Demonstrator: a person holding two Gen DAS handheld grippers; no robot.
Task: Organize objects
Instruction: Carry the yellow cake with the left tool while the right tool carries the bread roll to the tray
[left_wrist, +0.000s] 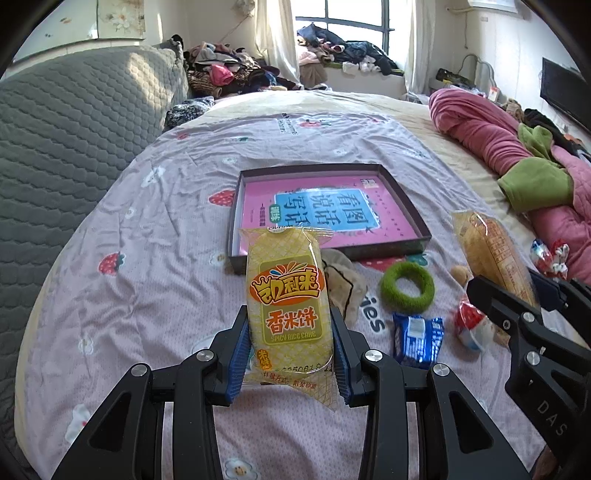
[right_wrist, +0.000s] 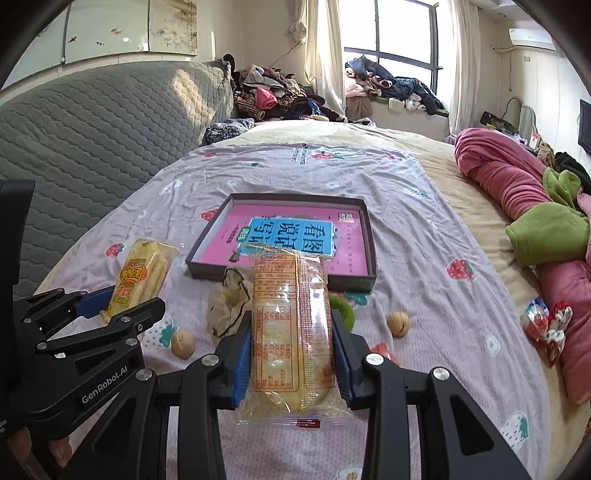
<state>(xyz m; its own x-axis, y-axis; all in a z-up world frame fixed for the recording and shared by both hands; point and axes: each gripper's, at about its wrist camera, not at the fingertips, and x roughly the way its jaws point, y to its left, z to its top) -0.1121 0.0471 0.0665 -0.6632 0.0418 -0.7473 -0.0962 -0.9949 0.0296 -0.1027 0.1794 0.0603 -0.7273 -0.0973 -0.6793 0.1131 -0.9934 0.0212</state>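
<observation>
Yellow packet, left side: the left gripper is clamped on a rice cake packet, blue pads pressing both long edges, front label facing the camera, packet standing up and clear of the bedsheet
Right side: the right gripper is pinched on a second rice cake packet, this one back side up, so you get the printed text panel, also lifted off the bed
How open: both sets of jaws are only as wide as a packet, no gap between pads and wrapper
Where they sit: the two grippers are side by side, each one pokes into the edge of the other's view, both in front of the near wall of the tray
Tray: dark shallow box tray lying flat on the sheet, with a pink and blue book in the bottom
Stuff on the sheet near the tray: green fuzzy ring, beige scrunchie thing with black trim, blue snack wrapper, red and white wrapped candy, two walnuts, another red and white wrapper over by the blanket
Right edge of bed: pink blanket bunched up with a green fleece bit
Background: grey quilted headboard, clothes piled by the window
Person: just some fingertips under the left gripper handle in the right wrist view
</observation>
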